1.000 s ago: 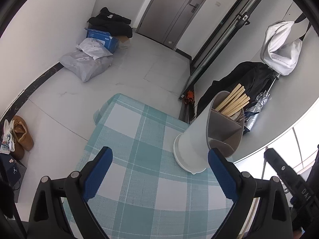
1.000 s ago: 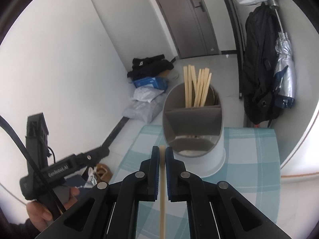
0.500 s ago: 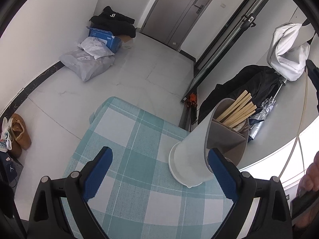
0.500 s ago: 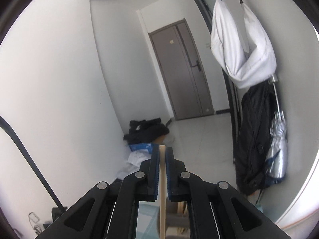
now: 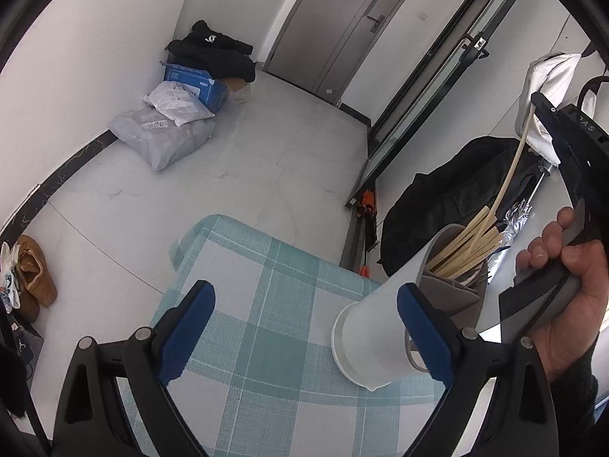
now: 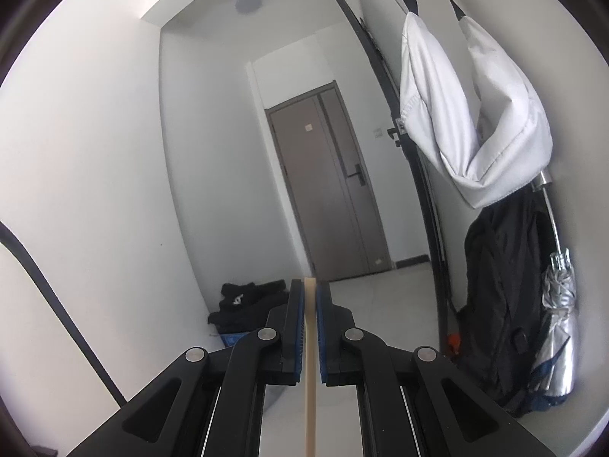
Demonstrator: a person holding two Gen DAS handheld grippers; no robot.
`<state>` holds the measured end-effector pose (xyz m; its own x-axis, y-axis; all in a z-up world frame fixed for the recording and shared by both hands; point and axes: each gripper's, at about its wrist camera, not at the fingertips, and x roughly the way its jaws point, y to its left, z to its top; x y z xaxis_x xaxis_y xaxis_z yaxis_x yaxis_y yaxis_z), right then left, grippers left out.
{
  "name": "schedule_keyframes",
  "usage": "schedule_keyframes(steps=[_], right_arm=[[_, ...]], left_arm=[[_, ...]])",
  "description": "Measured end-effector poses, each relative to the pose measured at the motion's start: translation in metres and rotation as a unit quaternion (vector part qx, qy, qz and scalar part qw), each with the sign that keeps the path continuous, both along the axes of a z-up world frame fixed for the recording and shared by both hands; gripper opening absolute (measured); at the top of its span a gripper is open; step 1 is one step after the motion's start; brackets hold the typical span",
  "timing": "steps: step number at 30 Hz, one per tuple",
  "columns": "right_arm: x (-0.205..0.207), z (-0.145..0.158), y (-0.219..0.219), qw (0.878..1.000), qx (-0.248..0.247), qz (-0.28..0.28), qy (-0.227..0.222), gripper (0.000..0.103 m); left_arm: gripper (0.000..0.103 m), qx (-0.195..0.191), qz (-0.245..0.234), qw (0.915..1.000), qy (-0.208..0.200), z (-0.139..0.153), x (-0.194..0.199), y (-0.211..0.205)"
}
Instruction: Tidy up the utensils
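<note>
My left claw (image 5: 304, 327) hangs spread wide over the table (image 5: 274, 346), which wears a teal-and-white checked cloth. The white utensil holder (image 5: 384, 331) stands at the table's far right corner, chopsticks (image 5: 464, 247) bunched in its back compartment. My right claw (image 6: 310, 327) is clamped on a single chopstick (image 6: 309, 373), held above the holder. Beyond lie a pale tiled floor (image 5: 266, 152), grey door (image 6: 327, 190), parcels (image 5: 167, 133) and a hanging white bag (image 6: 468, 114).
</note>
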<state>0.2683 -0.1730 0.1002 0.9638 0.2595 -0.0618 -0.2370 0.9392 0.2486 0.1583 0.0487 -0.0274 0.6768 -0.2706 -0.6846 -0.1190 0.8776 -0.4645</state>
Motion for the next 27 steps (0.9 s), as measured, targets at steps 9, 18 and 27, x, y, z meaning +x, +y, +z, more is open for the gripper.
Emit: schedule_keyframes(steps=[9, 18, 27], right_arm=[[-0.003, -0.025, 0.021, 0.999, -0.022, -0.024, -0.033, 0.005], [-0.019, -0.043, 0.024, 0.998, -0.054, -0.014, -0.016, 0.005], [-0.048, -0.066, 0.015, 0.993, -0.083, 0.014, 0.086, 0.005]], left_arm=[[0.095, -0.025, 0.002, 0.9994, 0.023, -0.008, 0.005, 0.008], [0.095, -0.018, 0.008, 0.9996, 0.017, -0.002, 0.003, 0.008], [0.095, -0.006, 0.021, 0.9998, 0.002, 0.01, -0.007, 0.006]])
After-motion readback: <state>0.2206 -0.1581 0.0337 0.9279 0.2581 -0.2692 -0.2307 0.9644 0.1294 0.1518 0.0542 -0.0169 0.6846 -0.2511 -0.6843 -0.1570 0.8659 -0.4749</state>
